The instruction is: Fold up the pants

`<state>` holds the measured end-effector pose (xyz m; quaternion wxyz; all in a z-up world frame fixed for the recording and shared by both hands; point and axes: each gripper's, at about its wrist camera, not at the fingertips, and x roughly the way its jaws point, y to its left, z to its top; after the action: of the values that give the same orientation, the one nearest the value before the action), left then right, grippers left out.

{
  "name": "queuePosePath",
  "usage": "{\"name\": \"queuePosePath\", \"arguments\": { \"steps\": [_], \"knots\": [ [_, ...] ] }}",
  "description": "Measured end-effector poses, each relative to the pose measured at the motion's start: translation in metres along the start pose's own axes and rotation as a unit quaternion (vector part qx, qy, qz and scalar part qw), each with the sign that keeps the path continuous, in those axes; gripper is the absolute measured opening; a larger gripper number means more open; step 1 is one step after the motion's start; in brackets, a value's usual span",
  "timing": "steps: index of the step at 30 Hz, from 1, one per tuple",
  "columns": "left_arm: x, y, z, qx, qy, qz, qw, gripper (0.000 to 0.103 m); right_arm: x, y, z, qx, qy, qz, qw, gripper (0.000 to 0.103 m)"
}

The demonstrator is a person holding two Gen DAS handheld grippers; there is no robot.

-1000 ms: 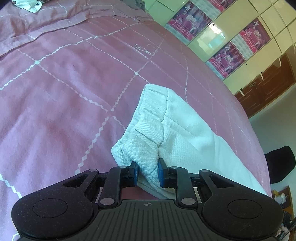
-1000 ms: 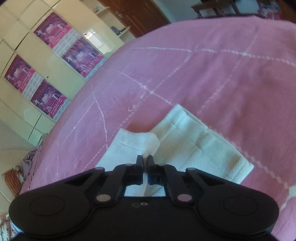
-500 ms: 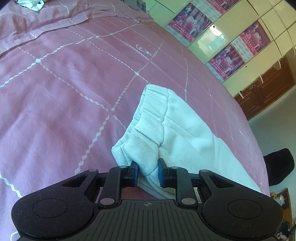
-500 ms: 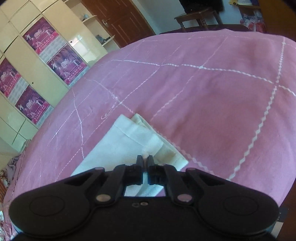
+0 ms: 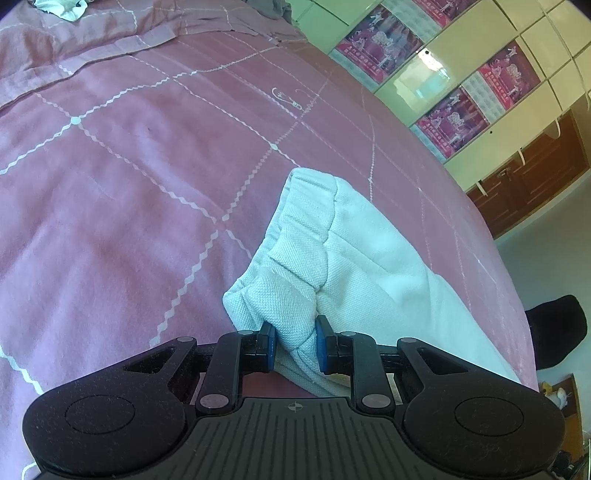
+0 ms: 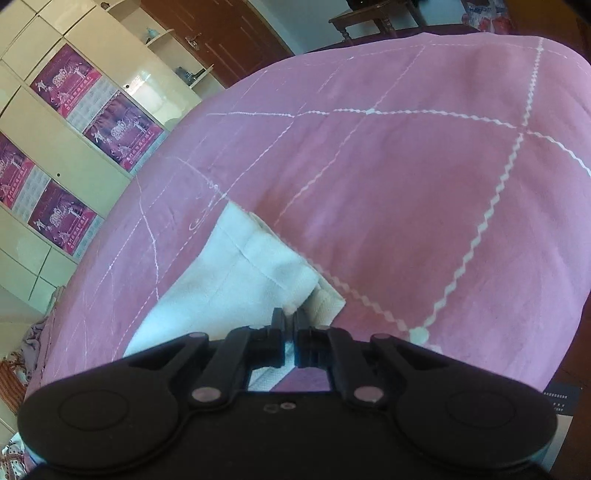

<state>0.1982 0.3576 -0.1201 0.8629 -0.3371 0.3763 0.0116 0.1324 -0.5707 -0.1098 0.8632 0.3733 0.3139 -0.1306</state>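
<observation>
left gripper (image 5: 294, 345), bottom centre of the left wrist view: blue-padded fingers (image 5: 267, 345) clamped on a bunched fold of the waistband end of the white pants (image 5: 354, 266). gathered elastic band runs from the pads up toward frame centre; rest of the garment trails off to the lower right of the frame, long axis roughly upper left to lower right.

right gripper (image 6: 290, 332), bottom centre of the right wrist view: jaws nearly together, pinching a thin edge of the pants (image 6: 236, 291) at a hemmed corner. cloth spreads from the tips toward the lower left of that frame; a second layer shows just right of the tips.

surface: pink bedspread (image 5: 129, 206) with white zigzag grid lines, mostly smooth. rumpled pink pillow area (image 5: 74, 44) along the upper left of the left view, with a small pale cloth (image 5: 62, 7) at the top edge.

room: cream wardrobe (image 5: 480, 66) with magenta posters (image 5: 380, 37) across the upper right of the left view, upper left of the right view. dark wood doors (image 6: 218, 33) at top centre of the right view, a wooden table (image 6: 373, 20) top right. a dark object (image 5: 554, 328) sits off the bed at the right edge of the left view.

edges: bed edge curves down the right side in both views. open bedspread lies left of the pants in the left view, and above and right of them in the right view.
</observation>
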Motion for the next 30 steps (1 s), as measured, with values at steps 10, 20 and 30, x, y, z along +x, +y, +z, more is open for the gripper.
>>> {"name": "queuePosePath", "arguments": {
  "steps": [10,20,30],
  "knots": [
    [-0.001,-0.007,-0.002,0.016,-0.007,0.015,0.9997,0.022,-0.007,0.016,0.0,-0.033,-0.026,-0.021,0.999,0.004],
    [0.001,-0.008,-0.001,-0.011,-0.025,0.019,0.9994,0.026,0.0,0.012,-0.003,-0.029,-0.004,-0.014,0.999,0.018],
    [-0.027,-0.014,0.012,-0.004,-0.072,0.0,0.9974,0.016,-0.001,0.008,-0.004,-0.015,-0.002,-0.008,1.0,0.014]
  ]
}}
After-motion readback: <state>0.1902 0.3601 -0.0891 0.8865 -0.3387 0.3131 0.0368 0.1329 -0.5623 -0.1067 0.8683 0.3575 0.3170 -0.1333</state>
